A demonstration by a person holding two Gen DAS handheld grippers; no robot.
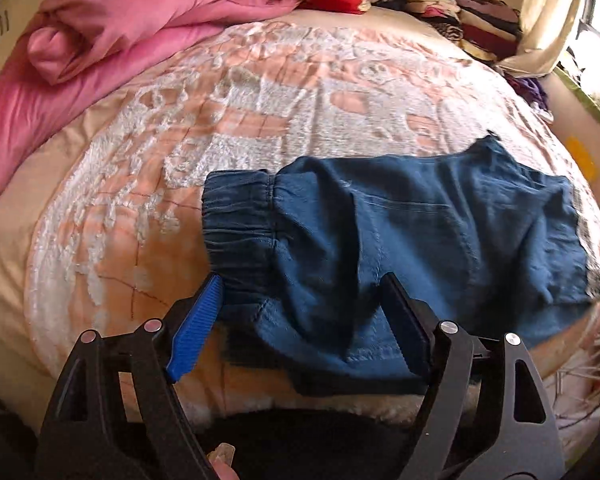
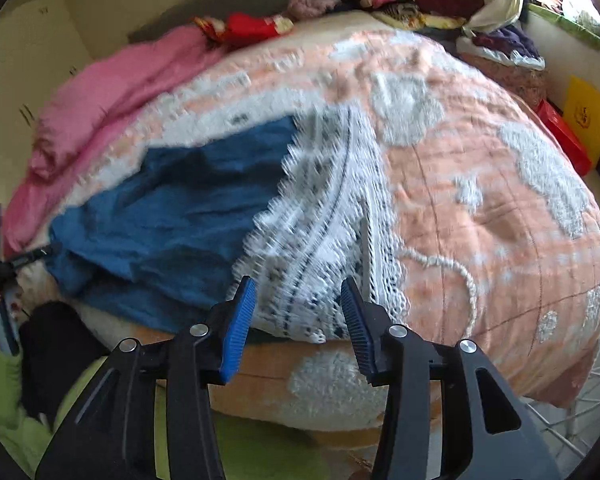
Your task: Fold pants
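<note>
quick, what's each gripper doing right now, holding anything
left gripper: open, fingers either side of the blue pants, not clamping.
right gripper: open, above the white lace hem, holding nothing.

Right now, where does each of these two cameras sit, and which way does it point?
Left wrist view: sits on the left claw, looking down at the blue pants' waistband end on the bed; a fingertip shows below.
Right wrist view: sits on the right claw, facing the pants' white lace hem; a green sleeve shows.
Both share the pants, bed, pink bedding and clothes pile.
</note>
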